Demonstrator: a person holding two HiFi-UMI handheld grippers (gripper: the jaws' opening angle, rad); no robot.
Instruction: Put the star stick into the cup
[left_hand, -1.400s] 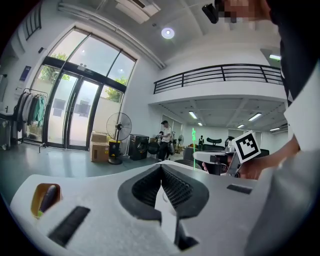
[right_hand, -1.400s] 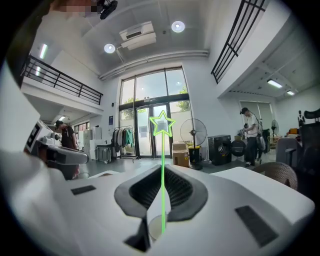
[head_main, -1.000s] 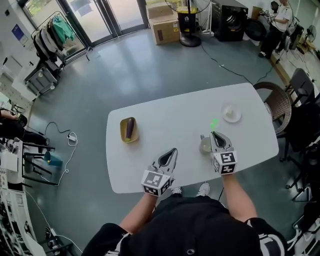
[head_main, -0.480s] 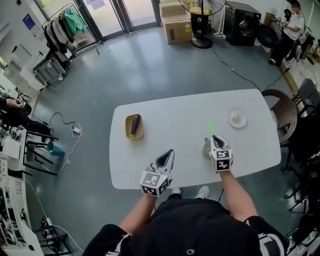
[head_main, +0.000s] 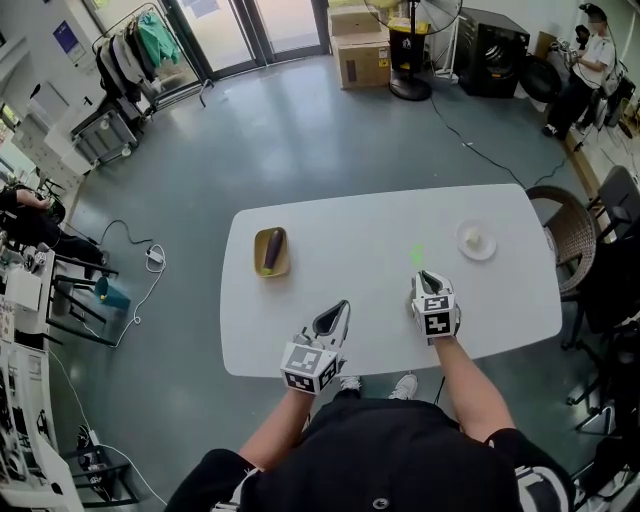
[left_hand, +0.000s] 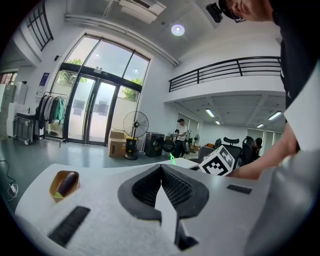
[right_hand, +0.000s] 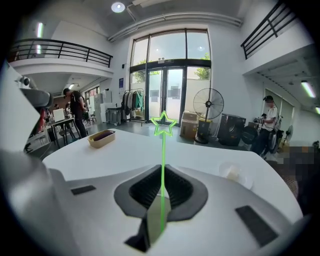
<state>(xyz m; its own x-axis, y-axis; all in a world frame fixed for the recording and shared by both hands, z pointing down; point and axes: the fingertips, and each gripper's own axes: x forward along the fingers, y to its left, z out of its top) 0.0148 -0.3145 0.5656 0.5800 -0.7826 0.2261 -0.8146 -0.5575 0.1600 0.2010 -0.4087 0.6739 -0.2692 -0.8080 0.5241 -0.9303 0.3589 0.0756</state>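
Note:
The star stick (right_hand: 162, 150) is a thin green rod with an outlined green star on top. It stands up between the jaws of my right gripper (right_hand: 162, 169), which is shut on it. In the head view the star stick (head_main: 417, 256) points away from me over the white table (head_main: 360, 220), with my right gripper (head_main: 426, 277) at the front right. The cup (head_main: 412, 292) shows only as a grey sliver at that gripper's left side; the rest is hidden under it. My left gripper (head_main: 345, 304) is shut and holds nothing, low over the table's front middle.
A yellow tray with a purple eggplant (head_main: 271, 251) lies at the table's left. A small white dish (head_main: 477, 240) sits at the far right. A wicker chair (head_main: 562, 215) stands past the table's right end. The table's front edge is just below both grippers.
My right gripper, still holding the star stick, has shifted over the cup, so most of the cup is now covered. The left gripper has stayed in place.

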